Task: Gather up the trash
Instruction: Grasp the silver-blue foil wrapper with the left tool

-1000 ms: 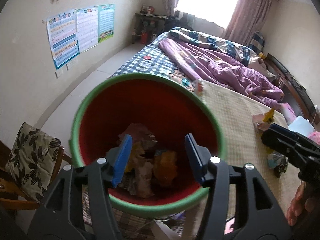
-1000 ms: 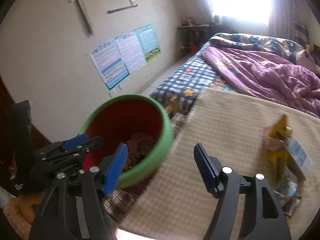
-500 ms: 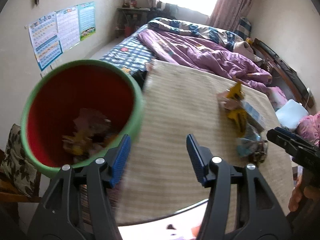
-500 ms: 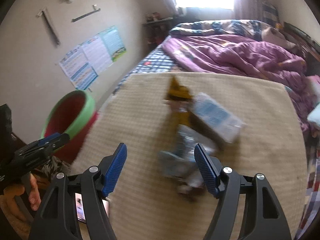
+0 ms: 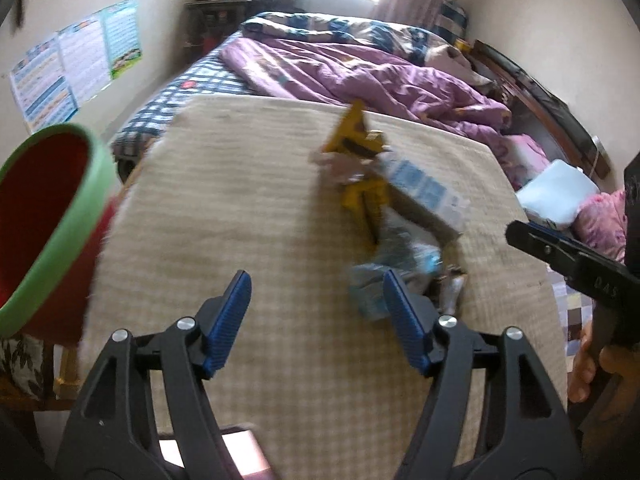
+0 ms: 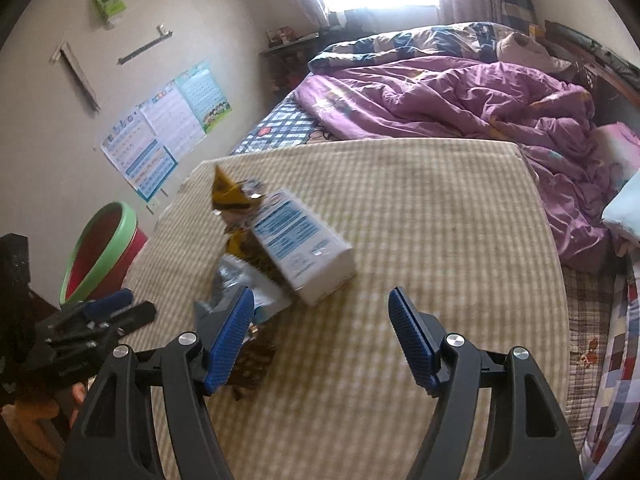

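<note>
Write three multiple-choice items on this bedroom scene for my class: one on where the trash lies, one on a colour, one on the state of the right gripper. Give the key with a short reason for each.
1. Where does the pile of trash lie?
A. on the beige checked mat
B. on the purple quilt
C. on the floor under the posters

2. What colour is the rim of the bin?
A. blue
B. green
C. yellow

3. How does the right gripper stand?
A. shut on the white carton
B. shut on a yellow wrapper
C. open, holding nothing

Key:
1 A: the white carton, yellow wrapper and silver bags all rest on the mat, clear of the quilt.
2 B: the bin has a green rim around a red inside.
3 C: the right gripper shows only bare mat between its blue pads.
</note>
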Available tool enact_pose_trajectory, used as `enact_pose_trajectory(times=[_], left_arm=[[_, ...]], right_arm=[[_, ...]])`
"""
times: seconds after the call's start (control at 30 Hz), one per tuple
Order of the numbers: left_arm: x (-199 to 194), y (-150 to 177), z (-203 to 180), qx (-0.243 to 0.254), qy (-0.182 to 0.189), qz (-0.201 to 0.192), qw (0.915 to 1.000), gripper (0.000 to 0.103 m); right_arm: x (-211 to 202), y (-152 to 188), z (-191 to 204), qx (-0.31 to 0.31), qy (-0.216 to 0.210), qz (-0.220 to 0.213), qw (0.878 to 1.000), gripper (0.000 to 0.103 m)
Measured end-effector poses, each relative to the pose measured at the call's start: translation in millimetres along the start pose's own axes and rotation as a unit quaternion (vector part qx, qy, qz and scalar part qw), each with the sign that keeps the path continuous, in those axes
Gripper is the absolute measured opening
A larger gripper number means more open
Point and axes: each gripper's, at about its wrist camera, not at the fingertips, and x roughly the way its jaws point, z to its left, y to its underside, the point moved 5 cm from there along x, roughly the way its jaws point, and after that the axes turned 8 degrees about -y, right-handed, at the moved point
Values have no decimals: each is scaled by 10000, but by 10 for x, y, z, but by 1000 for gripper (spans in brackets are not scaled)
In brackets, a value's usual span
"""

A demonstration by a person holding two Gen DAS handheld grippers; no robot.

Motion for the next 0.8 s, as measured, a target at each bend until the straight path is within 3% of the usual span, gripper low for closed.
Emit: enact_pose_trajectory(times=[0.2, 0.43, 0.5, 0.8], left_arm=[[383, -54, -340, 157, 140, 379, 9991, 65], [548, 34, -509, 204, 340, 719, 9966, 65], [554, 62, -516, 178, 385, 773, 9961, 54], [246, 58, -266, -169, 302, 487, 9982, 43]], right_arm=[[-28, -84, -108, 25, -192, 6, 9998, 68], [61, -147, -236, 131, -336, 128, 9993, 68], [82, -159, -230, 135, -369, 143, 9991, 68], [188, -504, 126, -329, -599, -4, 9977, 68]])
